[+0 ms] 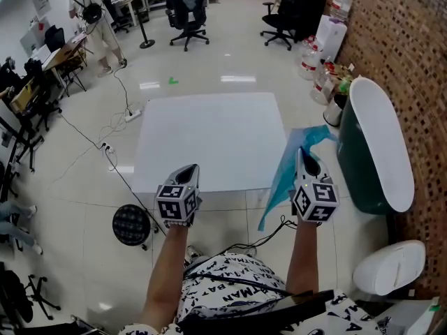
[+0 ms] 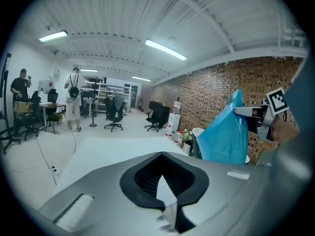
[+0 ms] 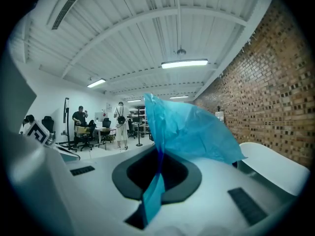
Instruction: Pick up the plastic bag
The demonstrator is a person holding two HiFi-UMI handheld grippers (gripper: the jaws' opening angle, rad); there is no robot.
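The blue plastic bag (image 1: 281, 179) hangs in the air off the right edge of the white table (image 1: 209, 138), clear of its top. My right gripper (image 1: 305, 156) is shut on the bag's upper part; in the right gripper view the blue film (image 3: 189, 132) bunches up out of the closed jaws (image 3: 158, 157) and a strip trails back between them. My left gripper (image 1: 191, 170) hovers over the table's near edge, jaws together (image 2: 165, 182) and empty. From the left gripper view the bag (image 2: 224, 137) hangs at the right, pinched by the right gripper (image 2: 245, 111).
A dark green bin (image 1: 357, 176) with a raised white lid (image 1: 385, 145) stands right of the bag by the brick wall. A white lidded bin (image 1: 388, 267) sits nearer. A black round object (image 1: 131, 224) and cables lie on the floor at left. Office chairs and people are far behind.
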